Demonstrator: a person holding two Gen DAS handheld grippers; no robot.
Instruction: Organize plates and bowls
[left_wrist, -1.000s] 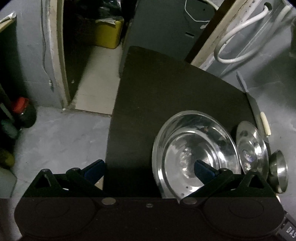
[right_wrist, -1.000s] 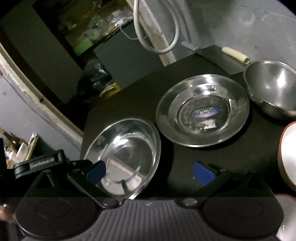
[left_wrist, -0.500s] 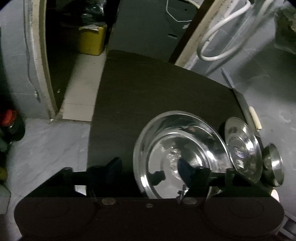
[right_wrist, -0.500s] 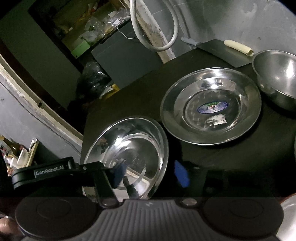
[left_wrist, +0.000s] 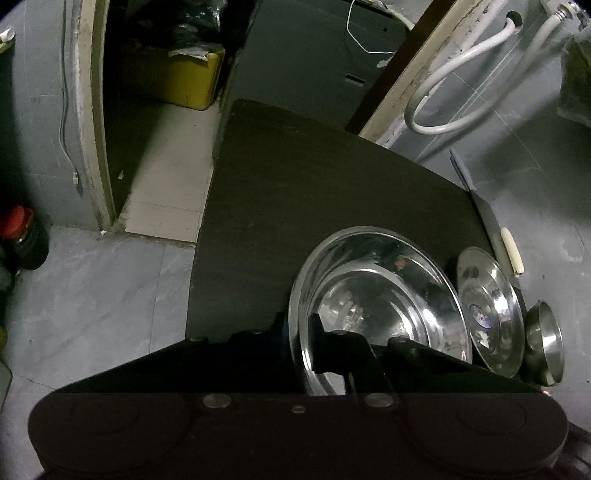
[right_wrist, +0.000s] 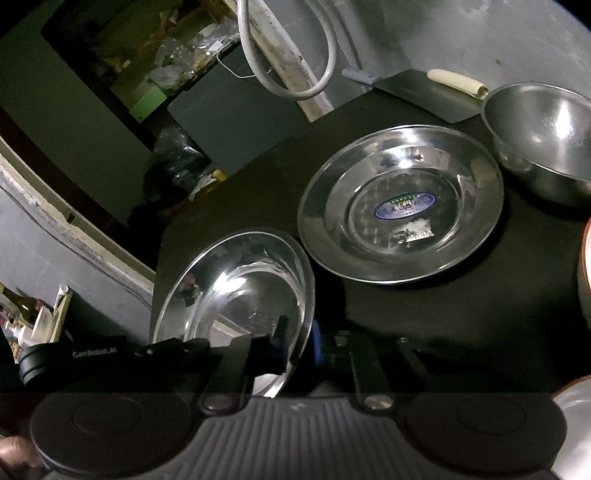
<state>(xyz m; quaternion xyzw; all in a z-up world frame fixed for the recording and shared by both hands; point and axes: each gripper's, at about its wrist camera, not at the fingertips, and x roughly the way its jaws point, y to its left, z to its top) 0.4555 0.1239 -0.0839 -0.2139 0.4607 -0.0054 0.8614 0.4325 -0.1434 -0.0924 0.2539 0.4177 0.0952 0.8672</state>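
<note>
Both tools, spread a second ago, now pinch the steel plate's (left_wrist: 376, 295) rim (opposite edges).

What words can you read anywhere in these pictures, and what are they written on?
"GenRobot.AI": on the black body of the left tool, seen from the right wrist camera; the last letters are faint.
Oval blue sticker in the middle of the steel plate: has printing, too small and blurred to read.
Torn white label beside it: unreadable.
No other writing shows.
</note>
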